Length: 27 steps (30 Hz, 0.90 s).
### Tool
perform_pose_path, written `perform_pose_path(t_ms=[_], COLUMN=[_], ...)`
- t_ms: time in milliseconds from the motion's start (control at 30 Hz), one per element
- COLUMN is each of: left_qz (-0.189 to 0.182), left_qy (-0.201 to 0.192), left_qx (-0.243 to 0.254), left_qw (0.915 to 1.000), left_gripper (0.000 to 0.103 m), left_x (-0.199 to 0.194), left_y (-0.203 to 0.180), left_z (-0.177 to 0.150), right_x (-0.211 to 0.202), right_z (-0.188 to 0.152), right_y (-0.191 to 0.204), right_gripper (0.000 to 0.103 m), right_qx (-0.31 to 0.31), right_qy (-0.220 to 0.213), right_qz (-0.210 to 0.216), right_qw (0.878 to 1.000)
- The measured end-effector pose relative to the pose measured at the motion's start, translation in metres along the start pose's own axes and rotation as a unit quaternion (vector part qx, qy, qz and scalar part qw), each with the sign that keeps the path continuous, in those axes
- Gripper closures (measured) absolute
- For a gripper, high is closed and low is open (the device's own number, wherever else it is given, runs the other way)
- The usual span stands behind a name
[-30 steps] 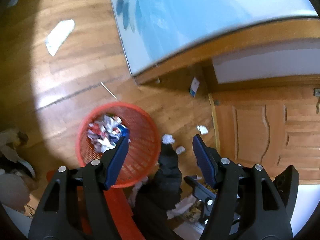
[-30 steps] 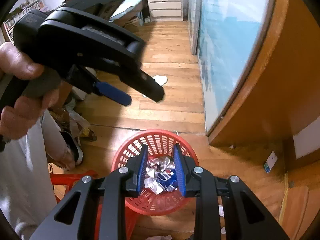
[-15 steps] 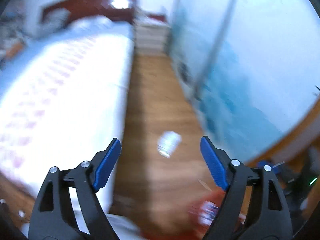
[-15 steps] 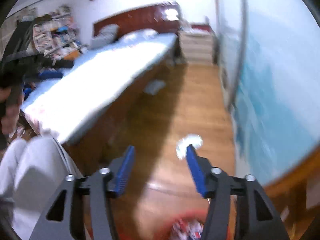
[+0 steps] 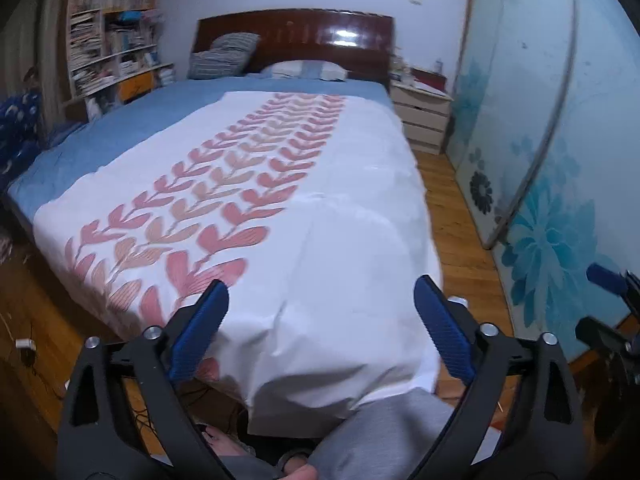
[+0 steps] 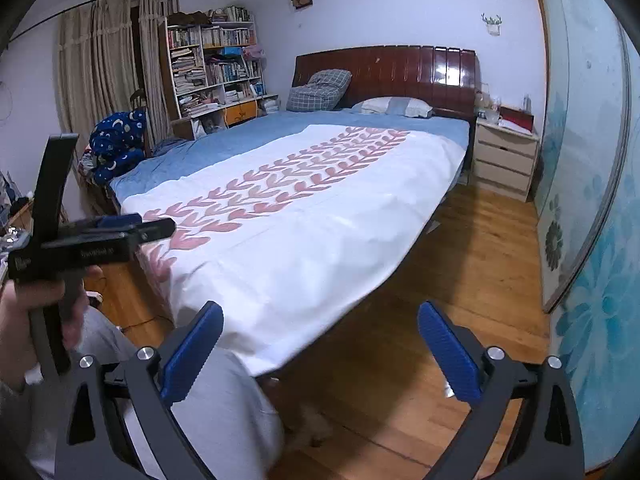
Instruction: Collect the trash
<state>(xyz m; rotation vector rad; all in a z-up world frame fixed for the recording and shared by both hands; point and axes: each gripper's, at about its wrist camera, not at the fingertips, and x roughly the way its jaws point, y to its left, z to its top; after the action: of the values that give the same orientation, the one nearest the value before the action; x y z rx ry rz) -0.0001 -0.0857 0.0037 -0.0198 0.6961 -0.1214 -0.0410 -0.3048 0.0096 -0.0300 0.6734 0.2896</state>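
Observation:
No trash and no red basket is in view in either wrist view. My left gripper [image 5: 320, 332] is open and empty, held level and pointing over the foot of the bed [image 5: 280, 200]. My right gripper [image 6: 320, 348] is open and empty, pointing along the bed [image 6: 300, 208] and the wooden floor [image 6: 460, 280] beside it. The left gripper also shows at the left edge of the right wrist view [image 6: 152, 228], held in a hand. Part of the right gripper [image 5: 608, 280] shows at the right edge of the left wrist view.
A bed with a white and pink cover fills the middle. A nightstand [image 6: 504, 160] stands by the headboard. A blue flowered sliding door [image 6: 592, 240] lines the right side. A bookshelf [image 6: 212, 68] and curtains stand at the back left. My grey-trousered leg [image 6: 224, 412] is below.
Both grippers have swung up from the red basket on the floor to face the bed and room. The right gripper's jaws have opened wide; the left stays open.

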Motion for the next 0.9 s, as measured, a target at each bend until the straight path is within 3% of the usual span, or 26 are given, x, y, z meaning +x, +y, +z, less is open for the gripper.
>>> perform_pose_path(t_ms=[133, 200, 467, 900], left_qz=[0.011, -0.004, -0.024, -0.018], left_qy=[-0.009, -0.016, -0.044, -0.055], left_qx=[-0.011, -0.014, -0.017, -0.052], left_qw=[0.9998, 0.9998, 0.9986, 0.9970], left_gripper=[0.006, 0.006, 0.006, 0.006], left_x=[-0.005, -0.007, -0.011, -0.012], left_y=[0.012, 0.020, 0.032, 0.049], left_z=[-0.007, -0.011, -0.016, -0.019], right_x=[0.003, 0.005, 0.003, 0.013], right_z=[-0.003, -0.002, -0.008, -0.012], right_y=[0.037, 0.052, 0.070, 0.078], right_gripper=[0.007, 0.007, 0.007, 0.007], right_qx=[0.033, 0.042, 0.051, 0.011], right_qy=[-0.028, -0.049, -0.096, -0.068], right_qz=[0.005, -0.001, -0.032, -0.035], right_qw=[0.999, 0.998, 0.994, 0.997])
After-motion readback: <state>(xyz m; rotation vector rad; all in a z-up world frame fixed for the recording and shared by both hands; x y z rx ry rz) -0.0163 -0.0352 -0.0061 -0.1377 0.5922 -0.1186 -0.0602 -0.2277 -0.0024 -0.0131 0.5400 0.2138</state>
